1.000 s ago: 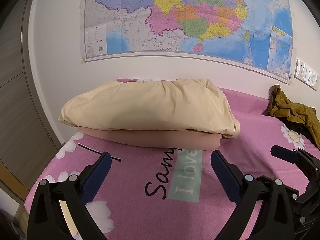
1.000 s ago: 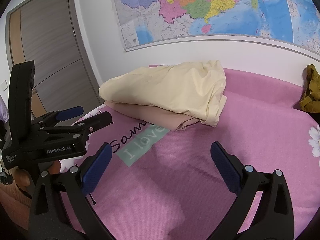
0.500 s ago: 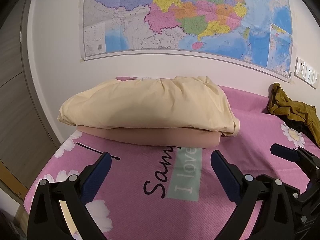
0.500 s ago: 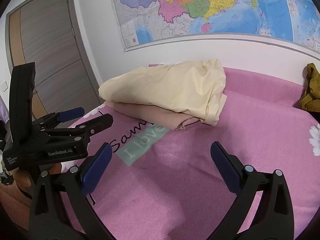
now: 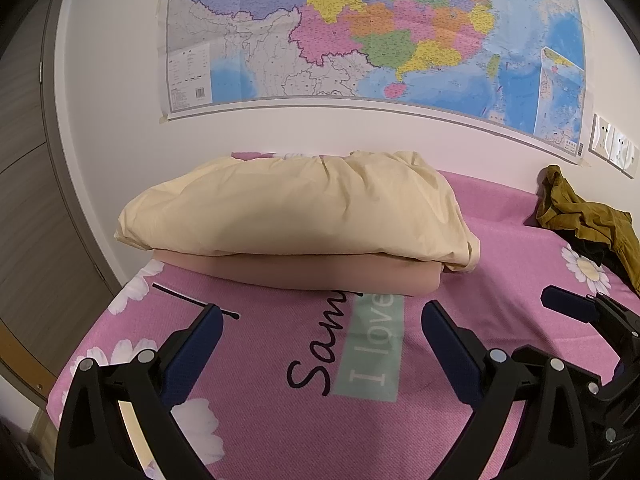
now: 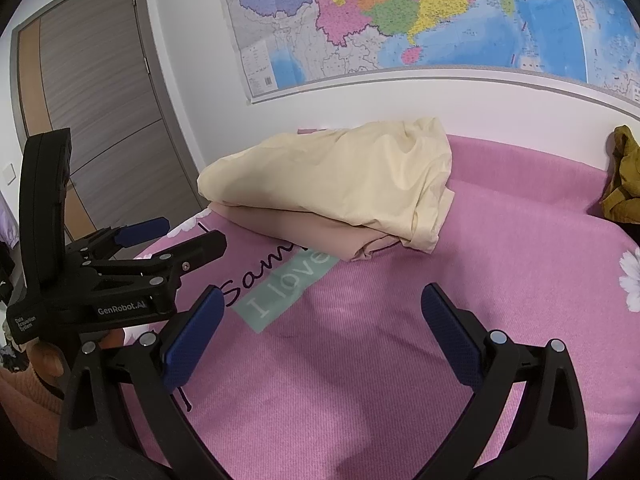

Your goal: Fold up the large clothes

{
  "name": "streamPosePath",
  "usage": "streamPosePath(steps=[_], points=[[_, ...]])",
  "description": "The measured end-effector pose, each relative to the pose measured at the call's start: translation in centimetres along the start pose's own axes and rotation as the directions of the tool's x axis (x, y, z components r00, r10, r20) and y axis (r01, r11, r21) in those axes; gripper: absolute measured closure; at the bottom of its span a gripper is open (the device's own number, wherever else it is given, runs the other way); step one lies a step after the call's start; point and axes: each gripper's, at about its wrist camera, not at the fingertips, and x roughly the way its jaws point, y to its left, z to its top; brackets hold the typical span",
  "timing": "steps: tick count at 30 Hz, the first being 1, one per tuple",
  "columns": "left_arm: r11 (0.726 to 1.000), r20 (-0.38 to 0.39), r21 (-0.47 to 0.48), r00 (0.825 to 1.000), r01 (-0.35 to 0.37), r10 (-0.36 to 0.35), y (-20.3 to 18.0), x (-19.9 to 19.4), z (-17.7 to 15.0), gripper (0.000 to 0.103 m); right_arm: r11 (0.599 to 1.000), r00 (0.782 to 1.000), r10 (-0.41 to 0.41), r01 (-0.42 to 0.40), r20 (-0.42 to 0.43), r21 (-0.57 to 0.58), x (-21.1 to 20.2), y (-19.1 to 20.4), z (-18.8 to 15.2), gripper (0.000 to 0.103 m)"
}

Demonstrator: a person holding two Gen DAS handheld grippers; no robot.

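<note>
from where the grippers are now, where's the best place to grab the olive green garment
Probably the raised bunched peak at the top of the olive green garment, taken by the right gripper, which is open and nearer that side. The garment lies crumpled in a heap by the wall, so that upstanding fold offers something to pinch; come in from the front.

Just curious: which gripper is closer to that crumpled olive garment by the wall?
Right gripper. The olive garment lies on its side; the left gripper faces the folded stack, farther away.
</note>
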Motion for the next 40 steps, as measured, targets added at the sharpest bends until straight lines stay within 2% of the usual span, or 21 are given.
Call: streamPosePath(steps=[29, 33, 36, 40], points=[[1.000, -0.013, -0.029, 1.000, -0.005, 0.004, -0.1, 0.5, 0.0, 0.007, 1.000, 1.000, 0.005, -0.005, 0.004, 0.007, -0.1, -0.4, 0.0, 0.006], [0.999, -0.007, 0.004, 0.999, 0.045, -0.045, -1.5, 0.5, 0.0, 0.007, 0.999, 0.999, -0.020, 0.019, 0.025, 0.036, -1.6, -1.4, -0.3, 0.006], [0.993, -0.023, 0.025, 0.993, 0.116, -0.115, -3.5, 0.7, -0.2, 0.007, 0.994, 0.996, -0.075, 0.071, 0.054, 0.079, -3.7, -2.9, -0.7, 0.006], [0.967, -0.085, 0.053, 0.966, 0.250, -0.245, -7.4, 1.7, -0.2, 0.007, 0.971, 0.973, -0.210, 0.196, 0.096, 0.137, -7.4, -5.3, -2.0, 0.006]])
